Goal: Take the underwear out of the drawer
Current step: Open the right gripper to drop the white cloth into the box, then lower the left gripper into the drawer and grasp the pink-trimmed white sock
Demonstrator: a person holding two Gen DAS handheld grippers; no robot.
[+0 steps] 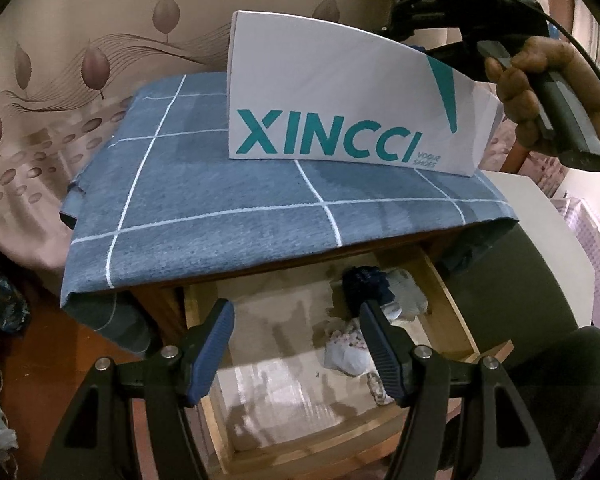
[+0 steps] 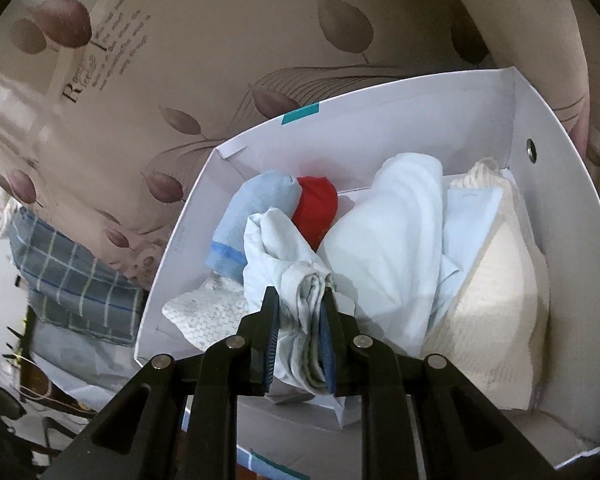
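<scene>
One pale garment is pinched in the right gripper, its fingers clamped on the bunched cloth just above the white box. Beneath and beside it in the box lie a blue roll, a red piece, a white fold and a cream pad. Over on the left, the left gripper hangs wide apart, nothing between its fingers, above the open drawer. In that drawer sit a dark garment, a pale one and a floral bundle. The box stands on a blue checked cloth over the cabinet top, with a hand holding the right gripper's handle behind it.
</scene>
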